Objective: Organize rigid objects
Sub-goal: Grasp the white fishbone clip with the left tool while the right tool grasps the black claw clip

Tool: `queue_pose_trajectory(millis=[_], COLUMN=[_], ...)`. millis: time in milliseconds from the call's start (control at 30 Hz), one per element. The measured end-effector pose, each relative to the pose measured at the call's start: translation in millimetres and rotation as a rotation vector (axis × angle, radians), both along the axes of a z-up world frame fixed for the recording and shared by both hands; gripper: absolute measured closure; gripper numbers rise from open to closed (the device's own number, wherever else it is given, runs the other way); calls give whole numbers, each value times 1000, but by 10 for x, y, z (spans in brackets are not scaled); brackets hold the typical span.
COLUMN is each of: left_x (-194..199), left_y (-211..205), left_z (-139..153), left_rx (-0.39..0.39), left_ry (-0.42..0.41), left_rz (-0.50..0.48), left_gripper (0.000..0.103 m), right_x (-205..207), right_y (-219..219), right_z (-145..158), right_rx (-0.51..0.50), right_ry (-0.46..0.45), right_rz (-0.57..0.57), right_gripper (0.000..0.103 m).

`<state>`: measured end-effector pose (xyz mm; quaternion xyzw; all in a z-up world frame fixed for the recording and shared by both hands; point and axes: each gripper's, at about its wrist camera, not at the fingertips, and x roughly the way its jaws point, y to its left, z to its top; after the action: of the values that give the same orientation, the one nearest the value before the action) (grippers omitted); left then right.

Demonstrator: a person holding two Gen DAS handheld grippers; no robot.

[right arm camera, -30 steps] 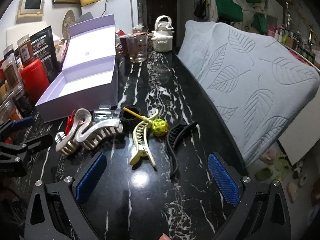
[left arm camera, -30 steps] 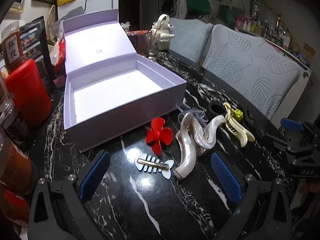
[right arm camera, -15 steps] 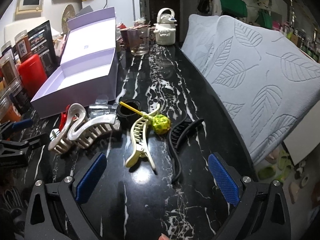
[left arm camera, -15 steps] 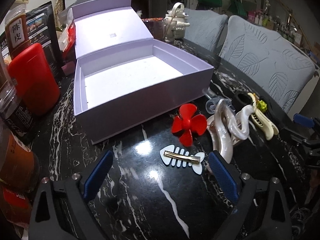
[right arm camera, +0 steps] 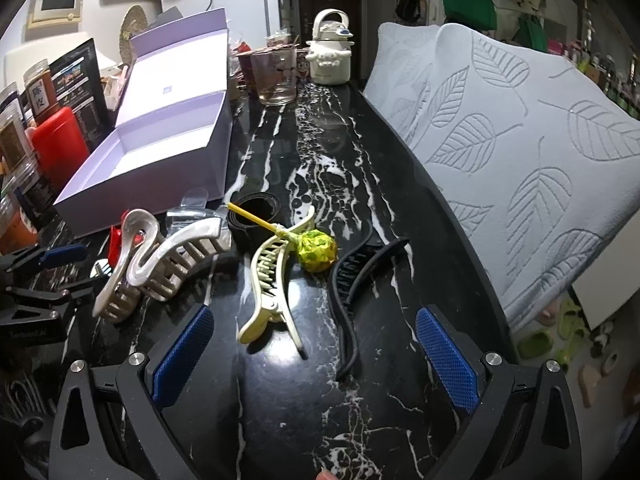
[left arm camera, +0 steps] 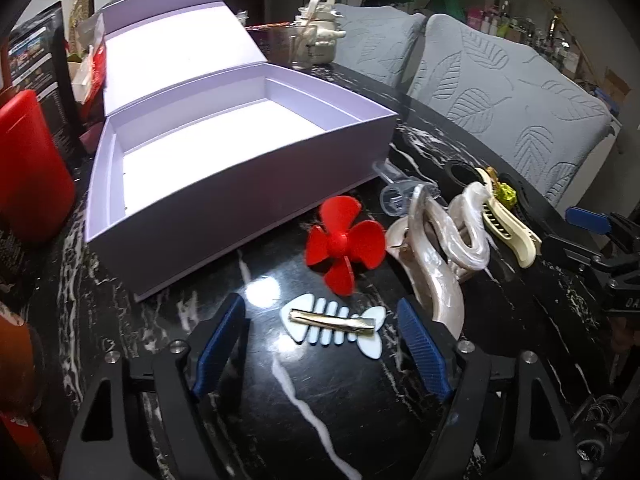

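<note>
While my left gripper (left arm camera: 322, 346) sits wide open around the fishbone clip (left arm camera: 334, 325), just near of the box (left arm camera: 248, 184), my right gripper (right arm camera: 316, 356) hangs open near the cream clip (right arm camera: 270, 280).

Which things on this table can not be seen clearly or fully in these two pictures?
- Red clip: right wrist view, mostly hidden behind the pearl clip.
- Fish clip: right wrist view, only a small bit shows behind the left claw.
- Clear clip: left wrist view, partly covered by the pearl clip; shape unclear.
- Black clip: left wrist view, lost against the dark table.
- Jar labels: right wrist view, too small to read.
</note>
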<state>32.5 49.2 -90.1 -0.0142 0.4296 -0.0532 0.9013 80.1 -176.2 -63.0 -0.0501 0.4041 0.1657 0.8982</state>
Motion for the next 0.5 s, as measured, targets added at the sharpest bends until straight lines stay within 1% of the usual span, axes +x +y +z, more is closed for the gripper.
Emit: queue_pose_trajectory(millis=[33,67,167,300,367,433,500], left_x=[2,17,20,5,-5,-34,-38], left_y=[-4,-7,-78,-67,-56,-31,-48], left_z=[-8,-24,-38,-34,-5,10,11], left_rx=[-10,-15,44,35,21,5,9], left_ry=[2,9,5,4,-1,2,4], left_rz=[-10,-16,-36,-43,-35,-31,-32], left_gripper=[31,35,47,48,55,55,55], right_x=[4,8,9,2,-8,-18,-20], right_y=[-5,-9,-23,-41,-48,-55,-64], right_z=[-2,-3,-4,-11,-4,3,2], right_rx=[1,1,3,3,3,2,6], right_ry=[1,2,4,8,6,3,3], right_rz=[-1,-1,-4,-10,-11,-13,-16], right_gripper=[0,0,0,0,0,0,0])
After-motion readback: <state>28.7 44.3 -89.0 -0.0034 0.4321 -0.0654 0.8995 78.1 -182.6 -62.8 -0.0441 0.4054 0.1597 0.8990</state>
